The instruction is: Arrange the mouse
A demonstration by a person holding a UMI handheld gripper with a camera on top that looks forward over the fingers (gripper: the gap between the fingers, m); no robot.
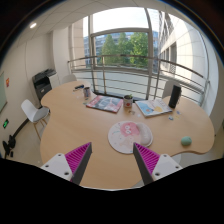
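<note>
A round white mouse mat [130, 137] with a pink pattern lies on the wooden table [75, 125], just ahead of my fingers and slightly to the right. A small pale green rounded thing, apparently the mouse [185, 141], sits near the table's right edge, to the right of the mat. My gripper [112, 165] is open and empty above the table's near part. Its pink pads [80, 158] stand wide apart with nothing between them.
Beyond the mat stand a dark cup [128, 101], a book [103, 103] to its left, another book [152, 107] to its right and a black speaker [175, 96]. A white chair [35, 113] is left of the table. Windows and a railing lie behind.
</note>
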